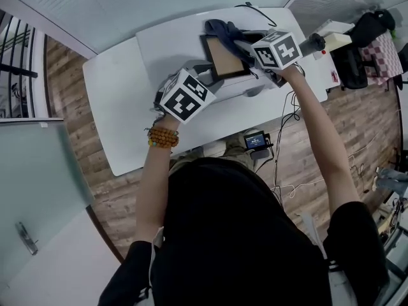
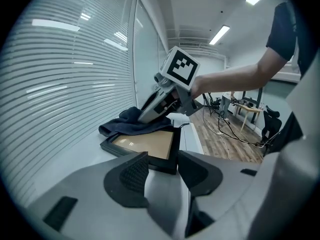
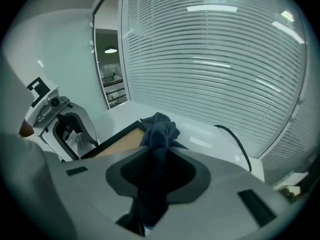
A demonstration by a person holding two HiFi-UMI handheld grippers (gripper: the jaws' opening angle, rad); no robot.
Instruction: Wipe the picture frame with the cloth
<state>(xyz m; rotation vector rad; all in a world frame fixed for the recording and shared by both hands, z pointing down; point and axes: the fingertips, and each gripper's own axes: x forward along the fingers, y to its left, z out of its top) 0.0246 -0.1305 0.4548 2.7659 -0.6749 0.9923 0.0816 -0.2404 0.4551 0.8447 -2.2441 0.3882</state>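
The left claw (image 2: pixel 163 159) is clamped on the near corner of the picture frame (image 2: pixel 147 143), which rests on the white tabletop (image 1: pixel 118 101). The right claw (image 3: pixel 159 156) is closed on the dark blue cloth (image 3: pixel 159 126), bunched at the frame's far edge. The wipe probably wants light, flat strokes across the glass with that corner pinned. Beyond are slatted blinds (image 3: pixel 225 59) and a wood floor (image 1: pixel 64 75).

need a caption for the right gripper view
Right gripper holds a dark blue cloth against a black-rimmed picture frame on a white table.
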